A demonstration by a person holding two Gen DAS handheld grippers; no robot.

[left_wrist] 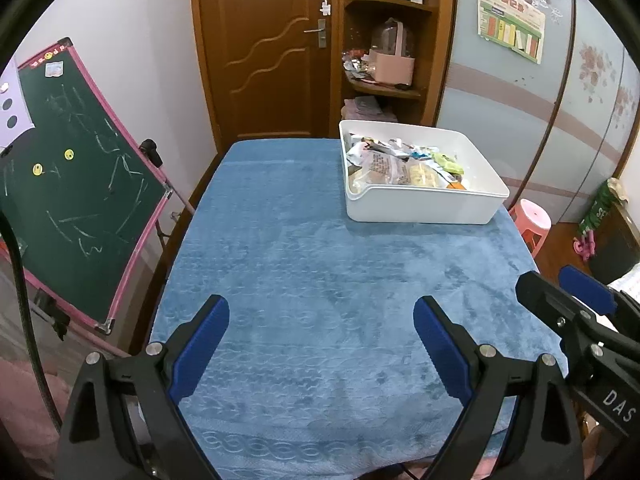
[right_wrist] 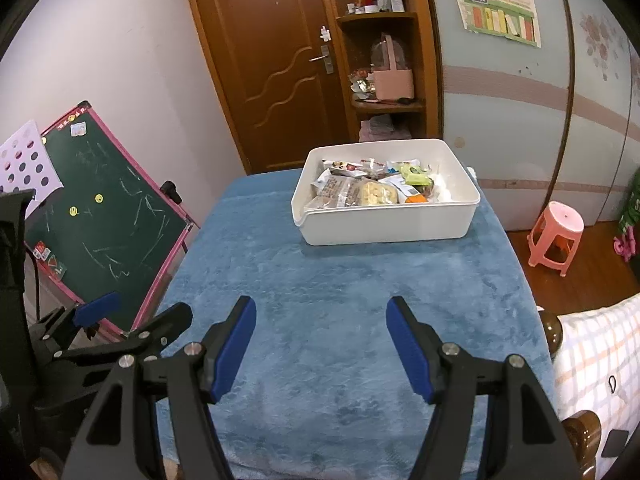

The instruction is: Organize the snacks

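Blue plush cloth [left_wrist: 320, 264] covers the table in front of us, and nothing lies on its near half. Nearest to us, our left gripper [left_wrist: 321, 320] hangs over the front of the cloth with its 2 blue-padded fingers [left_wrist: 202, 344] spread wide and nothing between them. Our right gripper [right_wrist: 321, 322] sits beside it over the same bare stretch, its fingers [right_wrist: 236, 344] parted a little less widely and also empty; in the left wrist view we see its black frame at the right edge, and in the right wrist view the left one shows at the lower left. Farther along, at the far right part of the table, stands a white bin [right_wrist: 392, 224], and the snacks [right_wrist: 372, 188] are all heaped inside it: clear and printed packets, a yellow-green one near the back, an orange one toward the front right. Off the left side of the table leans a green chalkboard [left_wrist: 76, 184] with a pink frame and 2 yellow magnets. To the right, on the wooden floor, we see a pink stool [right_wrist: 556, 236]. Behind the table are a brown door [left_wrist: 264, 48], wooden shelves [left_wrist: 388, 40] holding a pink basket, and a pale wardrobe [left_wrist: 520, 100] with a poster stuck on it.
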